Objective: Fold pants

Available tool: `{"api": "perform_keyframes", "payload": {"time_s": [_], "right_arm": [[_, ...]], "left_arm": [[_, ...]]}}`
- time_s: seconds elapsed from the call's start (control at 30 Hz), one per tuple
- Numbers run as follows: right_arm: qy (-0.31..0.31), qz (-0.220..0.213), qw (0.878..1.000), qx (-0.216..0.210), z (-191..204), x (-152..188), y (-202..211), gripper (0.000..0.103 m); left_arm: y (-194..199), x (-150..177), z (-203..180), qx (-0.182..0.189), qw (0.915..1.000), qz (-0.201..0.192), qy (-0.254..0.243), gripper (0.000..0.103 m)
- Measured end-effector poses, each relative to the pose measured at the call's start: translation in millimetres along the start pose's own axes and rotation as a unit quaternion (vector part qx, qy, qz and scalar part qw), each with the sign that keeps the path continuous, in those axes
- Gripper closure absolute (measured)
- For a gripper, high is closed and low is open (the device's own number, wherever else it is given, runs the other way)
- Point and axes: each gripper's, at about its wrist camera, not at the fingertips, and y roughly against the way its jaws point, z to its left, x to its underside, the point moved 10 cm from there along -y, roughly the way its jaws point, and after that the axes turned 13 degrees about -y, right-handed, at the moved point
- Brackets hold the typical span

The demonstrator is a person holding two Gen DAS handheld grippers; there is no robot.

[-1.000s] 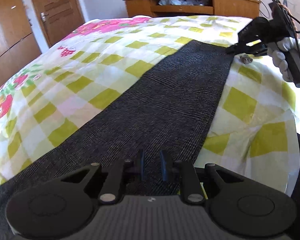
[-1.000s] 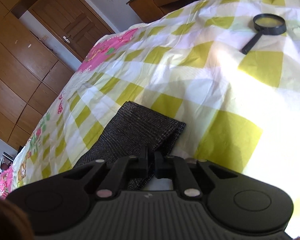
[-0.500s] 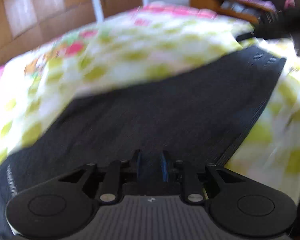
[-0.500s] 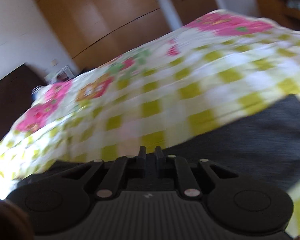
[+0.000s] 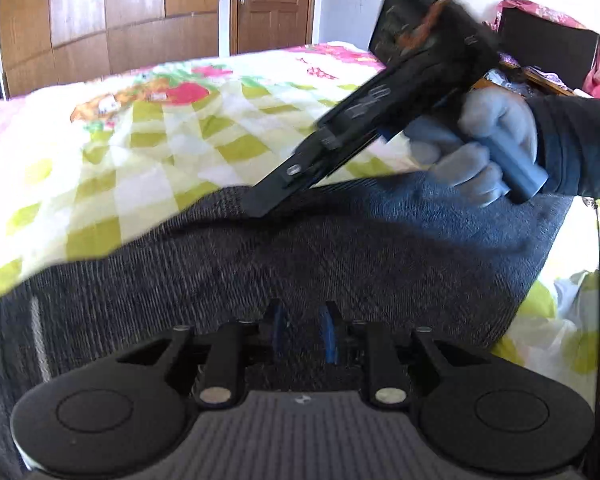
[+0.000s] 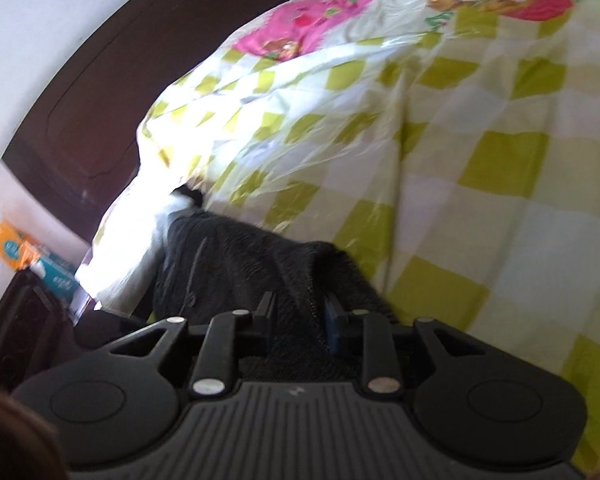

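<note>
Dark grey pants lie across a bed with a yellow-green checked quilt. At the bottom of the left wrist view, my left gripper is shut on the near edge of the cloth. The right gripper, held by a gloved hand, slants down with its tip on the far edge of the pants. In the right wrist view the right gripper has its jaws opening. A fold of the pants lies loosely between its fingers near the bed's edge.
Wooden wardrobe doors and a room door stand behind the bed. A dark headboard rises at the bed's end, with an orange box on the floor beside it. A cluttered desk stands at the right.
The right gripper swept across the bed from the far leg end, carrying cloth to the edge by the headboard, and its jaws widened. The left gripper slid sideways and rolled, still on the pants.
</note>
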Motion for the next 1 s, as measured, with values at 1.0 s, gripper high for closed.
{"api": "perform_keyframes", "payload": {"time_s": [1.0], "right_arm": [[-0.005,-0.106,0.973,0.206,27,83,76,0.079]], "left_arm": [[29,17,-19,-0.034,0.9964,0.034,-0.069,0.065]]}}
